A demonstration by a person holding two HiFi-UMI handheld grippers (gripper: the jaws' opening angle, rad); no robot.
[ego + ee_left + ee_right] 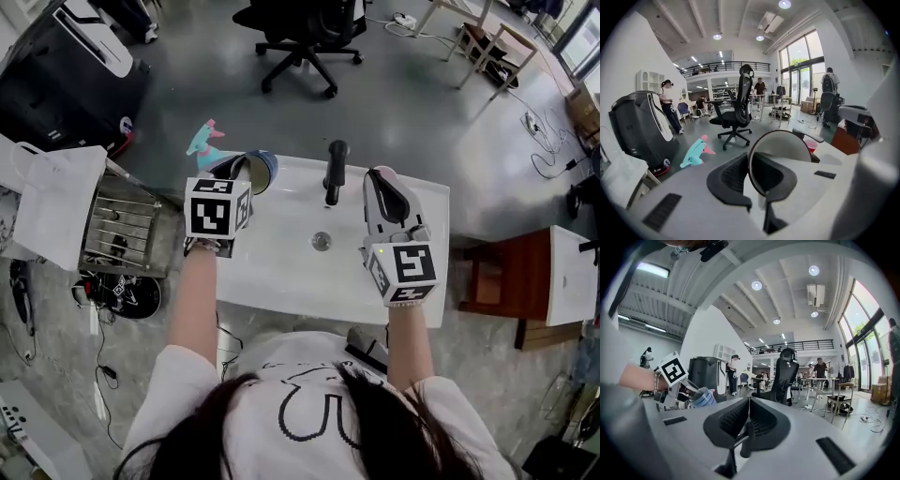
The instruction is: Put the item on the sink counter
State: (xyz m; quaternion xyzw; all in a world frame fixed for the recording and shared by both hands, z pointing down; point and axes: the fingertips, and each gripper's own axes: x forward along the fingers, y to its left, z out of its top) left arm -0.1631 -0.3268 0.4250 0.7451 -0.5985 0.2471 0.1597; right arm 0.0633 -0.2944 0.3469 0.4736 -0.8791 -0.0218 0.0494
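Head view, left tool [238, 172] gripping the rim of a blue-striped cup [263, 167] at far left of the white sink tabletop [281, 274], right tool [380, 180] jaws together, empty, beside the black faucet [335, 171]

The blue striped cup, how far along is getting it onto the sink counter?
Done: the blue striped cup with a white inside is gripped by its rim in the left gripper. In hand: it is held tipped at the white sink counter's back left corner. Left: set it down and release. The right gripper is shut and empty.
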